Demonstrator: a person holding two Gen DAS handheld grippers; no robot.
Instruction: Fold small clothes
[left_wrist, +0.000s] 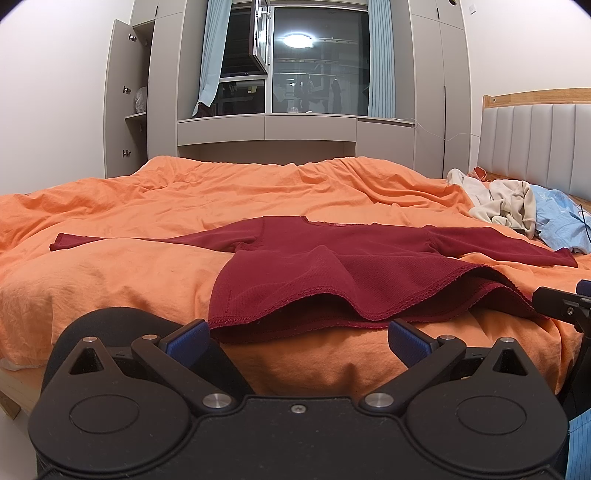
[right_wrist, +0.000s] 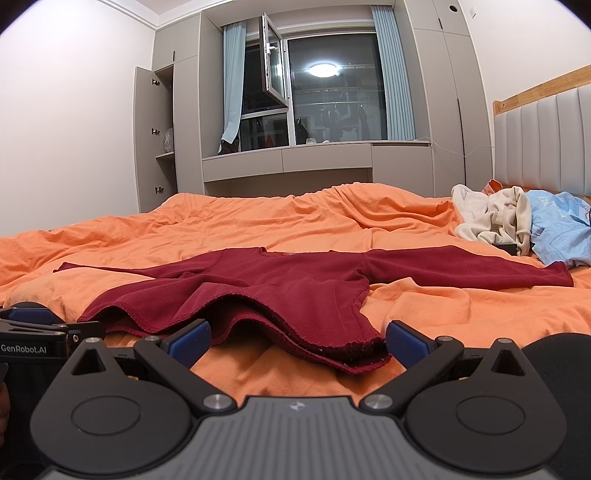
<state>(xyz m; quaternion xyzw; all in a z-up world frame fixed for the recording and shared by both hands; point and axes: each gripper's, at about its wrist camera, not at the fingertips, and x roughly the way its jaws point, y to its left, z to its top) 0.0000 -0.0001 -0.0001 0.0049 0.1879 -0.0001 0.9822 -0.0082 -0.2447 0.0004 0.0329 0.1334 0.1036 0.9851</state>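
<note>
The dark red long-sleeved shirt (left_wrist: 332, 266) lies spread, unfolded; my left gripper (left_wrist: 299, 338) and right gripper (right_wrist: 299, 338), both released, must next pinch its hem.

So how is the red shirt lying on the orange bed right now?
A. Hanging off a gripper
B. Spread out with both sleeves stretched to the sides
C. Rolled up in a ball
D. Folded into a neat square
B. The red shirt lies spread on the orange bed, one sleeve reaching each way, and neither the left gripper nor the right gripper holds it.
</note>
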